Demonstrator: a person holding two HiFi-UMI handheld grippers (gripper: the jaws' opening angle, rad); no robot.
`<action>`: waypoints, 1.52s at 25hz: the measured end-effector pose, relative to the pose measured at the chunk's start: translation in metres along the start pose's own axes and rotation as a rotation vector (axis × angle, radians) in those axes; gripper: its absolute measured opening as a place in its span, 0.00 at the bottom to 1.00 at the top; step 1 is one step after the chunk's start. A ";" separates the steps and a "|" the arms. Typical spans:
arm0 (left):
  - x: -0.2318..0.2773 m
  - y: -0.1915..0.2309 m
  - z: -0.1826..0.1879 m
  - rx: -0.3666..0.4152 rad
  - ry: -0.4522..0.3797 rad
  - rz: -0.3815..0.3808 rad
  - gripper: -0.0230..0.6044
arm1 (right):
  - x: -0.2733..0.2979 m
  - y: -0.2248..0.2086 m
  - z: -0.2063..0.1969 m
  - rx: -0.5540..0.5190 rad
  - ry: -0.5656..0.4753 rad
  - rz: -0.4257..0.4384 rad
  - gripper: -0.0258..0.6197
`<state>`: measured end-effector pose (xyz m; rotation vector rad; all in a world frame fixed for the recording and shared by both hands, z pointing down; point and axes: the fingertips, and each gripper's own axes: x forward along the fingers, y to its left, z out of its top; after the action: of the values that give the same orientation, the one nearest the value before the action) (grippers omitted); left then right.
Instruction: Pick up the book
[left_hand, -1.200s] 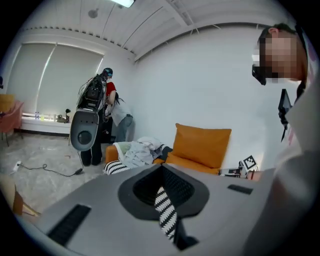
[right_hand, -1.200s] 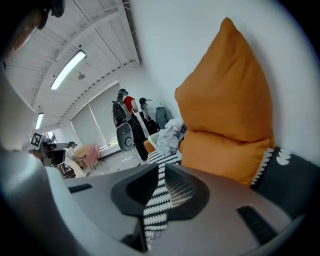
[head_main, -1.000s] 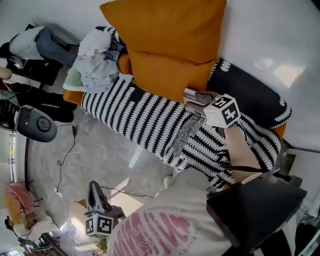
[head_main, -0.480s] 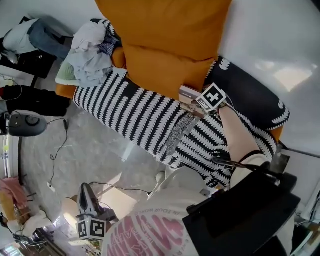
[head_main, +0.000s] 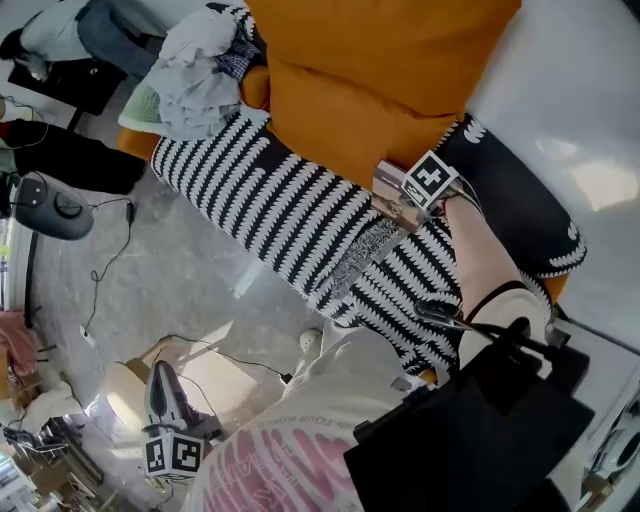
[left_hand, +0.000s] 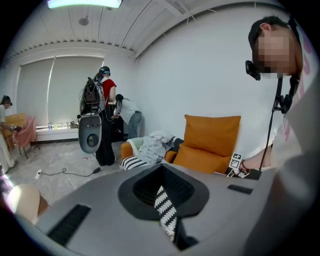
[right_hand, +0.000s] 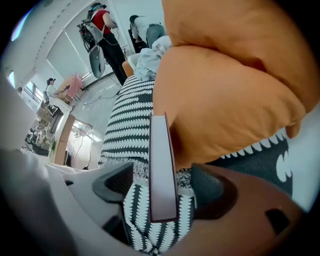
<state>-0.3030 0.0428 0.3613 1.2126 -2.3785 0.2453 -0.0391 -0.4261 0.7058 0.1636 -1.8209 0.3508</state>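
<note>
Right gripper (right_hand: 164, 187): pointing steeply down, jaws just opened wide, either side of a thin mauve-covered book (right_hand: 161, 145), pads clear of it. Book: narrow edge uppermost on black-and-white striped sofa throw (right_hand: 127, 120), against orange fabric cushion (right_hand: 225, 100). Left gripper (left_hand: 162, 192): jaws together, empty.

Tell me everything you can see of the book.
The book is thin, seen edge-on: a pale mauve-grey edge framed by dark reddish covers. It stands on edge on the striped blanket, close beside the orange cushion. The right tongs, which have just been opening, straddle it with jaws apart, neither pad pressing it.
</note>
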 end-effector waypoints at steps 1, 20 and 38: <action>-0.004 0.000 0.000 0.003 0.001 0.005 0.05 | 0.001 0.001 -0.002 -0.015 0.025 0.002 0.60; -0.022 0.006 -0.006 -0.031 -0.003 0.043 0.05 | 0.029 0.023 -0.022 0.034 0.107 -0.053 0.30; -0.025 0.059 -0.026 -0.094 -0.122 -0.088 0.05 | -0.045 0.075 -0.027 0.248 -0.105 -0.161 0.28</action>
<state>-0.3299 0.1050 0.3751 1.3174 -2.4028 0.0315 -0.0236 -0.3492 0.6579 0.5066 -1.8493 0.4609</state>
